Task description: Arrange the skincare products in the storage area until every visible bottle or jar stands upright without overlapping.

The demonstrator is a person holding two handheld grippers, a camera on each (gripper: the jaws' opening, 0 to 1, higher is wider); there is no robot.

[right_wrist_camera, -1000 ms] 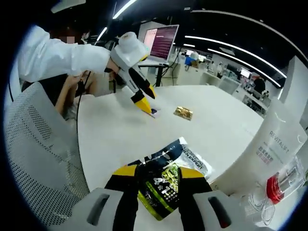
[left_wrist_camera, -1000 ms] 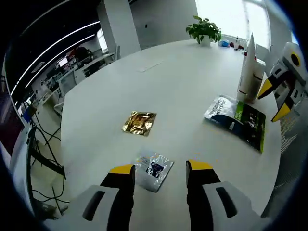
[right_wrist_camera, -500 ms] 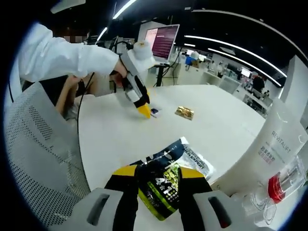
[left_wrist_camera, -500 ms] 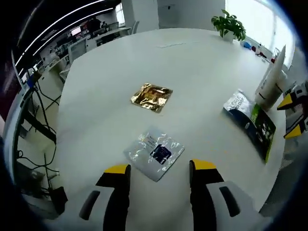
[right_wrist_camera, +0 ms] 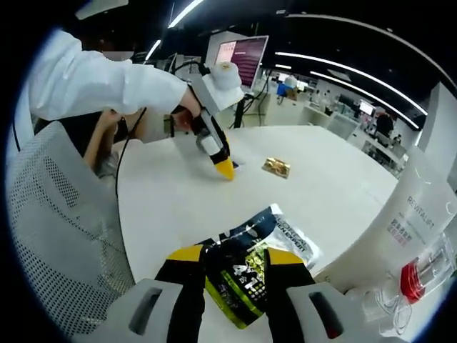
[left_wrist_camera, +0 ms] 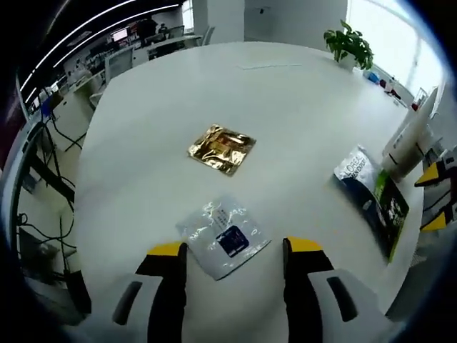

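Observation:
In the left gripper view my left gripper (left_wrist_camera: 235, 249) is open, its yellow tips either side of a silver sachet (left_wrist_camera: 223, 237) lying flat on the white table (left_wrist_camera: 143, 164). A gold sachet (left_wrist_camera: 221, 148) lies farther ahead. At the right, a green-and-black pouch (left_wrist_camera: 373, 191) lies flat beside an upright white tube (left_wrist_camera: 410, 136), with my right gripper (left_wrist_camera: 432, 200) near them. In the right gripper view my right gripper (right_wrist_camera: 235, 255) is open over the pouch (right_wrist_camera: 250, 268). The left gripper (right_wrist_camera: 225, 169) points down at the table near the gold sachet (right_wrist_camera: 275, 167). The white tube (right_wrist_camera: 410, 221) stands at the right.
A clear bottle with a red cap (right_wrist_camera: 414, 279) lies by the tube. A mesh chair (right_wrist_camera: 50, 236) stands at the table's edge, and a person's white sleeve (right_wrist_camera: 93, 78) reaches in. A potted plant (left_wrist_camera: 350, 44) stands at the table's far side.
My left gripper has come closer over the silver sachet and, in the right gripper view, has shifted right toward the gold sachet. The right gripper stays over the pouch.

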